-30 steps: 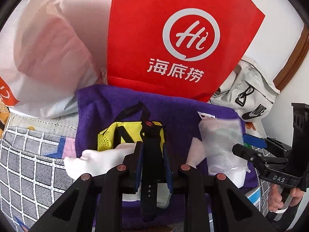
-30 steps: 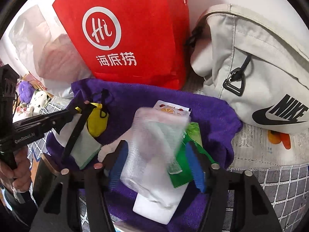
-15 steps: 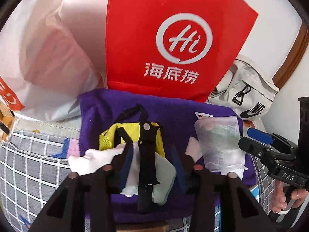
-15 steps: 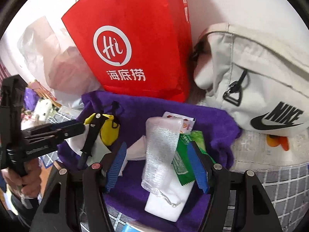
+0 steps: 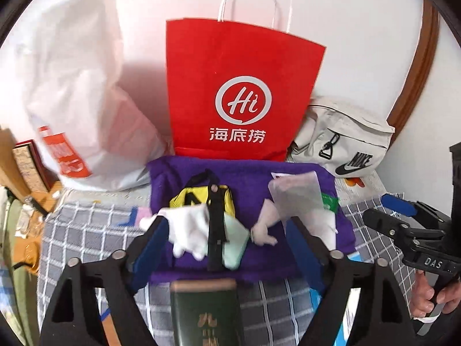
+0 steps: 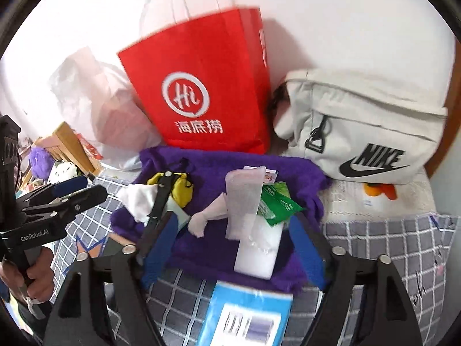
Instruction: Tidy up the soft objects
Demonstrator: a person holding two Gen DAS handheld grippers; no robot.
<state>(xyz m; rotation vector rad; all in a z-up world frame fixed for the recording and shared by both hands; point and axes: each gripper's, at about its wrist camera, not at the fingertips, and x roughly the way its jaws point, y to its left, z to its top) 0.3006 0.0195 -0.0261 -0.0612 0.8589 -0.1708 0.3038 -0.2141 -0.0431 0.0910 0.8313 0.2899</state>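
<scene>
Tongs on both sides stood spread wide and held nothing: the left tongs (image 5: 227, 248) framed the strap and white cloth, the right tongs (image 6: 236, 248) framed the mesh pouch and white pack. Both hovered at the near edge of a purple towel (image 5: 247, 178) spread on a checked cover (image 5: 86, 225). On the towel's left part lay a yellow pouch (image 5: 190, 199), with a white cloth (image 5: 187, 227) and a pale green cloth (image 5: 234, 242) just in front of it; a black strap (image 5: 216, 225) lay across all three. On the right part a translucent mesh pouch (image 6: 245, 201) lay over a white pack (image 6: 259, 253), a green packet (image 6: 276, 204) touching its right side and a pinkish cloth (image 6: 204, 219) just to its left. A red paper bag (image 5: 242, 98) stood upright behind the towel, touching its far edge, with a white plastic bag (image 5: 80, 101) to its left and a grey Nike bag (image 6: 366, 132) to its right. A dark green book (image 5: 204, 311) lay near the left tongs; a blue box (image 6: 245, 314) lay near the right.
</scene>
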